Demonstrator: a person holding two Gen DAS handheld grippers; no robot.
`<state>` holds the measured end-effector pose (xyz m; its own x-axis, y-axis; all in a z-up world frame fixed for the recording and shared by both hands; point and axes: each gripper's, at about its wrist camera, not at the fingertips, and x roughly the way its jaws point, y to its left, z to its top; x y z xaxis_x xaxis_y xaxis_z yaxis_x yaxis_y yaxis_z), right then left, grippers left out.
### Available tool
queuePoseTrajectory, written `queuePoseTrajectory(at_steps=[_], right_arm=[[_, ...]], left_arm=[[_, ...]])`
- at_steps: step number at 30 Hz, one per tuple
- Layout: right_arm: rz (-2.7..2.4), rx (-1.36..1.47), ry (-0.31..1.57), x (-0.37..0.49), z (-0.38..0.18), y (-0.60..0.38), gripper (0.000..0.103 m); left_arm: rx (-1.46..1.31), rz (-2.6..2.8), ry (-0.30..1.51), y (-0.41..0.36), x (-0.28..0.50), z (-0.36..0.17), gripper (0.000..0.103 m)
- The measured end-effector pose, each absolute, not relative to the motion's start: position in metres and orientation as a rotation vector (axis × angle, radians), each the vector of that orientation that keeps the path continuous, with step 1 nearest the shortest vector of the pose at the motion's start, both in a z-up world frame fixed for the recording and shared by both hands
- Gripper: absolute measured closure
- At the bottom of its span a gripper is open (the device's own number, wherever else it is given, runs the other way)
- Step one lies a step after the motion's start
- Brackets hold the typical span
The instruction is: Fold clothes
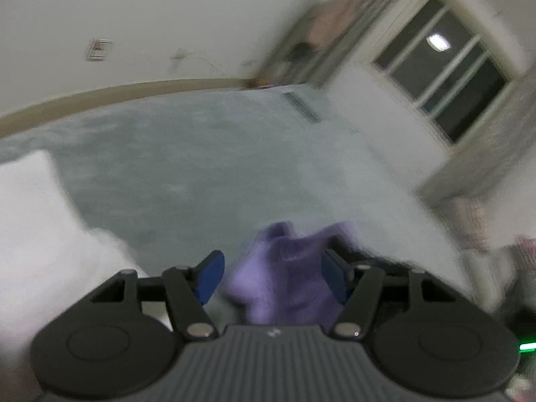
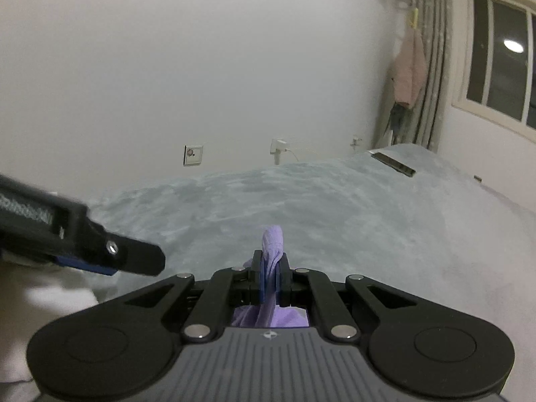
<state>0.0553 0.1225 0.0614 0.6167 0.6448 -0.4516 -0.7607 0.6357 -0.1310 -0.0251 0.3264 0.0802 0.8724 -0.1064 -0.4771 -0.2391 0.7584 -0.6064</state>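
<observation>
the purple garment (image 2: 272, 239) is pinched between the closed fingers of the right gripper (image 2: 270, 276); a bunched tip sticks out past the fingertips and the rest hangs beneath the tool, above the grey-blue bed (image 2: 335, 201). in the left wrist view the same purple cloth (image 1: 284, 278) lies between the spread blue fingers of the left gripper (image 1: 273, 276), and the pads are not seen pressing on it, though the picture is blurred. a white folded pile (image 1: 30, 221) sits at the left edge of the bed, and a dark flat object (image 2: 392, 162), perhaps a phone, lies far off near the window.

the step in hand is judged to be a second grasp, so that the garment can be spread between two holds. it is done well if an edge or corner is taken by the left fingers rather than a thick wad, since a bunched hold gives a crooked fold. the left fingers should be closed only once a single layer is well between the pads. the right hold should be kept firm meanwhile, as little cloth is clamped and it could slip. the two holds should then be drawn apart level and the cloth laid flat on a bare part of the bed, away from the white pile, before any fold is made.
</observation>
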Motion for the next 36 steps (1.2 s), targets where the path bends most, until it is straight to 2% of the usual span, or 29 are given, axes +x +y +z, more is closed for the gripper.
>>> queuePoseTrajectory(at_steps=[3,8,14,18,19,21,22,23,31,36], right_arm=[[0.831,-0.303,0.381,0.053,0.069,0.112,0.099],[0.811,-0.187,0.411,0.06,0.072,0.091,0.098],[0.765,-0.071,0.493,0.086,0.066,0.071,0.098],[0.739,-0.069,0.508,0.092,0.065,0.068,0.098],[0.752,-0.07,0.503,0.09,0.065,0.07,0.098],[0.778,-0.073,0.494,0.086,0.065,0.073,0.098],[0.786,-0.074,0.488,0.083,0.065,0.076,0.098],[0.794,-0.074,0.481,0.08,0.065,0.078,0.098],[0.838,-0.035,0.439,0.066,0.081,0.083,0.098],[0.887,-0.085,0.426,0.045,0.076,0.1,0.098]], left_arm=[[-0.729,0.036,0.492,0.32,-0.021,0.081,0.042],[-0.811,0.106,0.646,0.321,0.001,0.045,0.044],[-0.681,0.252,0.705,0.313,0.01,0.04,0.048],[-0.663,0.25,0.688,0.308,0.018,0.04,0.048],[-0.66,0.254,0.68,0.307,0.02,0.038,0.05],[-0.659,0.272,0.665,0.31,0.02,0.031,0.083],[-0.676,0.269,0.667,0.314,0.019,0.027,0.092],[-0.693,0.27,0.665,0.317,0.018,0.023,0.096],[-0.639,0.411,0.594,0.323,-0.003,0.052,0.098],[-0.634,0.44,0.663,0.32,-0.004,0.046,0.098]])
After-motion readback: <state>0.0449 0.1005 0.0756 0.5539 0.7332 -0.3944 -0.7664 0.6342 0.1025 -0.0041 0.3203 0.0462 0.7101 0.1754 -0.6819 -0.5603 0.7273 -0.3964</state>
